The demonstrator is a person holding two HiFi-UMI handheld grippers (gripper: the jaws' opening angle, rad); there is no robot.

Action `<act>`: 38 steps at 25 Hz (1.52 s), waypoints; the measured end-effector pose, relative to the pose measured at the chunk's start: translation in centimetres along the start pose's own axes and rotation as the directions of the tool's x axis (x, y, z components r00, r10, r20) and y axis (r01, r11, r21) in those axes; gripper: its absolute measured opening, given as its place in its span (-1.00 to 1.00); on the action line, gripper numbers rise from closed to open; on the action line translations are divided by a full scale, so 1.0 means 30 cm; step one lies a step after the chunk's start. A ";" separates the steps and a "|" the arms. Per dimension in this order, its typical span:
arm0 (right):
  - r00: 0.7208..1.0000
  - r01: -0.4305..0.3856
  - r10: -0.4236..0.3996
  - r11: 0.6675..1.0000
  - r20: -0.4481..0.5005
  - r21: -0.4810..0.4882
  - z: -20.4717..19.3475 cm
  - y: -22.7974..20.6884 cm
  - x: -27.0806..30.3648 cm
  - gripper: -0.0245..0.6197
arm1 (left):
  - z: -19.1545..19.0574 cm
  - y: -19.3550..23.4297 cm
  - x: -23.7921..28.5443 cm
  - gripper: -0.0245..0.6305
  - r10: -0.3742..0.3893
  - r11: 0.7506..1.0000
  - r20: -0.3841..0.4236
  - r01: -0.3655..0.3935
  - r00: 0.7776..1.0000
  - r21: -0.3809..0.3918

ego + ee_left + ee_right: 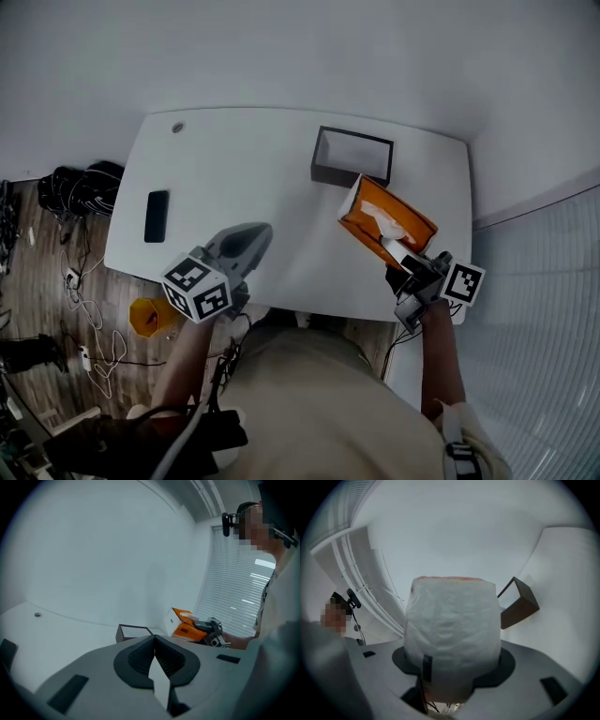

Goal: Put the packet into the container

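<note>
An orange packet with a white face hangs tilted over the table's right side, just right of and nearer than the dark open container. My right gripper is shut on the packet's near end. In the right gripper view the packet's white face fills the middle, with the container behind it to the right. My left gripper hovers over the table's front middle, shut with nothing in it. The left gripper view shows its pads meeting, and the container and packet beyond.
The white table carries a flat black device at its left and a small round hole at the far left corner. On the floor to the left lie cables, black bags and an orange object. Window blinds stand at the right.
</note>
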State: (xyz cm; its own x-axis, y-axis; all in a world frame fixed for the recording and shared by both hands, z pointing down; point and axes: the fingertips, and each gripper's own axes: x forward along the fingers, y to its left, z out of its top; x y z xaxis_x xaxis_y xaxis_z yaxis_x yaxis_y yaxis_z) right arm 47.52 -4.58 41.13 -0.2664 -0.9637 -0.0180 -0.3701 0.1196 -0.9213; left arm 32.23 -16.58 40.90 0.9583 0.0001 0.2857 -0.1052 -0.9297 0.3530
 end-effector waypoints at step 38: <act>0.774 0.453 -0.443 0.887 -0.452 -0.095 0.241 -0.469 0.550 -0.09 | 0.054 0.475 -0.092 -0.90 -0.016 0.988 -0.007 0.014 1.000 -0.157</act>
State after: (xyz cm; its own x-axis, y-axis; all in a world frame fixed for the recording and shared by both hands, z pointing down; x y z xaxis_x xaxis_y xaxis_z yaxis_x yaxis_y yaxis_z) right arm 54.77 -23.90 50.99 -0.4445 -0.6908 0.5703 -0.5332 -0.3076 -0.7881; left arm 28.53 -30.41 43.70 0.9581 0.0170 0.2860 -0.1317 -0.8604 0.4924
